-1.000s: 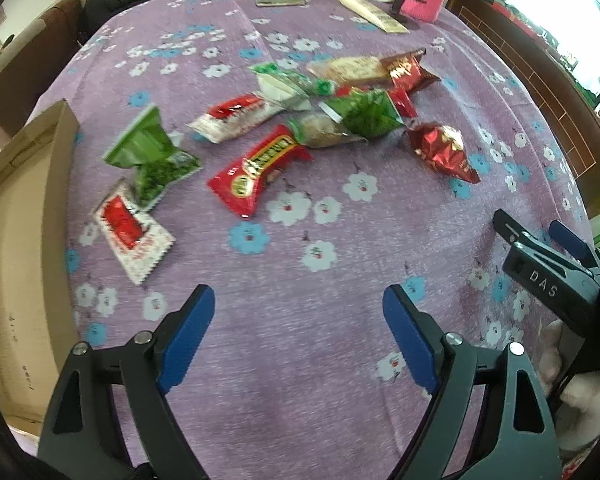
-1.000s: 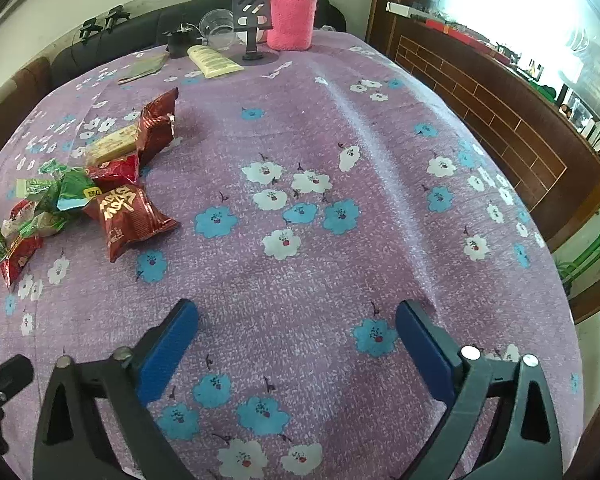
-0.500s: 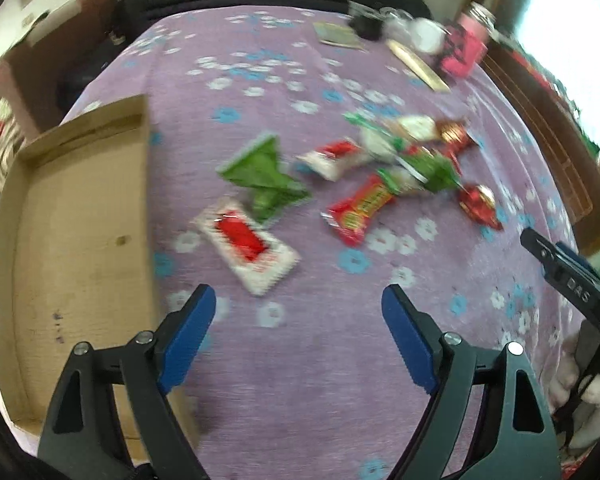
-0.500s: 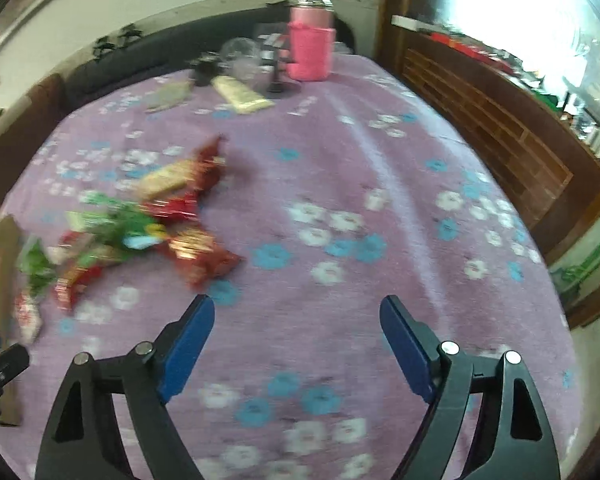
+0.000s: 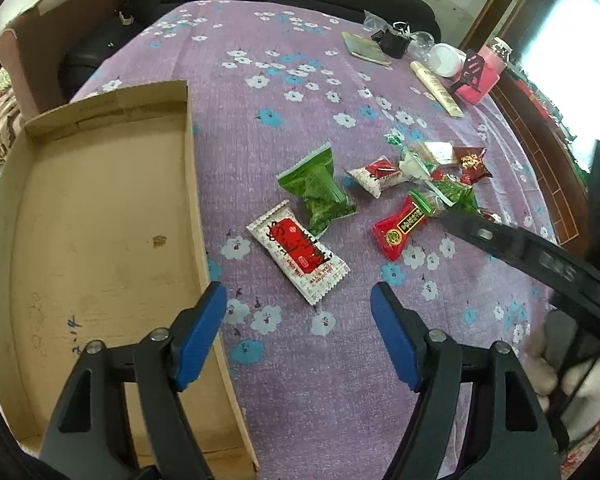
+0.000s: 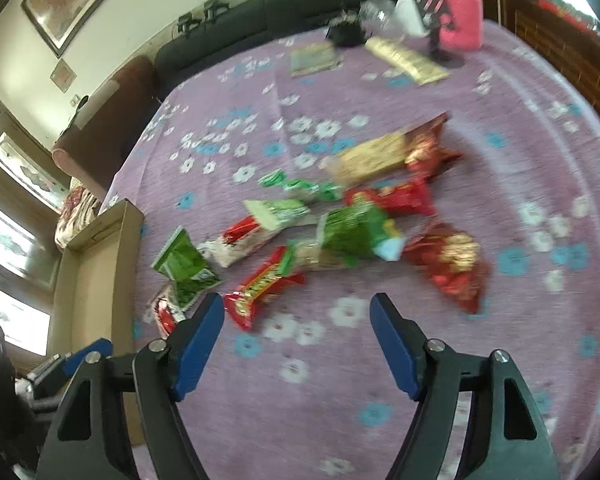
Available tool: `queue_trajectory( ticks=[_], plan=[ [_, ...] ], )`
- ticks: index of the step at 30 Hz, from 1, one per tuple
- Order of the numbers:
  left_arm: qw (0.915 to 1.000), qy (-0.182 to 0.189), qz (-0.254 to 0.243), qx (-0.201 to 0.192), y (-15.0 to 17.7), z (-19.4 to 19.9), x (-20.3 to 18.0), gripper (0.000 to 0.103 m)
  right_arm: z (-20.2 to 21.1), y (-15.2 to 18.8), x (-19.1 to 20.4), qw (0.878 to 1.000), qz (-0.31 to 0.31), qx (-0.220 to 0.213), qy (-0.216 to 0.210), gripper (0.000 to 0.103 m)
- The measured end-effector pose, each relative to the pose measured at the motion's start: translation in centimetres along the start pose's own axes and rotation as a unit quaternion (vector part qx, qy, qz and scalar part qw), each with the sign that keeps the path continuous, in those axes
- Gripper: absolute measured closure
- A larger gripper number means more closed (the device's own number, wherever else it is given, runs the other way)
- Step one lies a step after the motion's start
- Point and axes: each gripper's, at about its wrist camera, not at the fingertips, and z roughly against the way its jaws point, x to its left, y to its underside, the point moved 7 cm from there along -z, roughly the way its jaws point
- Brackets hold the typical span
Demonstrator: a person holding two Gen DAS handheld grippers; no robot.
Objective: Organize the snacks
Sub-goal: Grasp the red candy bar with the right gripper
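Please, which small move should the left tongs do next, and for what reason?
Probably lower the left tongs onto the white and red packet. It lies flat just ahead of them, nearest of all snacks to the cardboard tray, which holds no snack yet. The jaws are closing with nothing between them, so they may need to reopen first.

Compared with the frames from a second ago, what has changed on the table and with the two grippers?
Both grippers swung left toward the cardboard tray. The left gripper and right gripper are closing, nothing between the jaws of either. The snack packets, such as the white-and-red packet, lie unmoved on the purple cloth.
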Motion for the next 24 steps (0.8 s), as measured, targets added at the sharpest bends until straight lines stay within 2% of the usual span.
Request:
queue_trajectory(
  ticks=[3, 7, 9, 11, 13, 14, 19, 24],
  plan=[
    [0.9997, 0.019, 0.002, 0.012, 0.1, -0.5, 0.1, 0.048, -2.2, 0.1, 0.9, 1.0, -0.013, 0.028, 0.0, 0.043],
    [0.9991, 0.039, 0.004, 0.017, 0.1, -0.5, 0.2, 0.052, -3.9, 0.0, 1.5, 0.998, -0.024, 0.053, 0.018, 0.049],
    [0.9987, 0.048, 0.005, 0.015, -0.1, -0.3, 0.1, 0.052, -4.3, -0.2, 2.0, 0.998, -0.014, 0.052, 0.033, 0.051],
    [0.9987, 0.05, 0.003, 0.012, -0.4, -0.2, 0.1, 0.052, -4.8, -0.4, 2.3, 0.997, 0.0, 0.054, 0.051, 0.059],
    [0.9985, 0.053, 0.0, 0.009, -0.7, -0.1, -0.1, 0.052, -4.9, -0.6, 2.3, 0.996, 0.013, 0.054, 0.067, 0.08],
    [0.9984, 0.056, -0.001, 0.008, -0.8, -0.1, -0.3, 0.052, -4.9, -0.5, 2.2, 0.996, 0.017, 0.056, 0.067, 0.084],
    [0.9973, 0.071, -0.009, 0.014, -1.4, -0.8, -1.7, 0.052, -4.5, -0.1, 1.5, 0.996, 0.021, 0.058, 0.06, 0.086],
    [0.9981, 0.05, -0.021, 0.031, -2.2, -2.8, -2.2, 0.053, -3.1, 1.3, 0.5, 0.996, 0.028, 0.059, 0.055, 0.086]
  ],
)
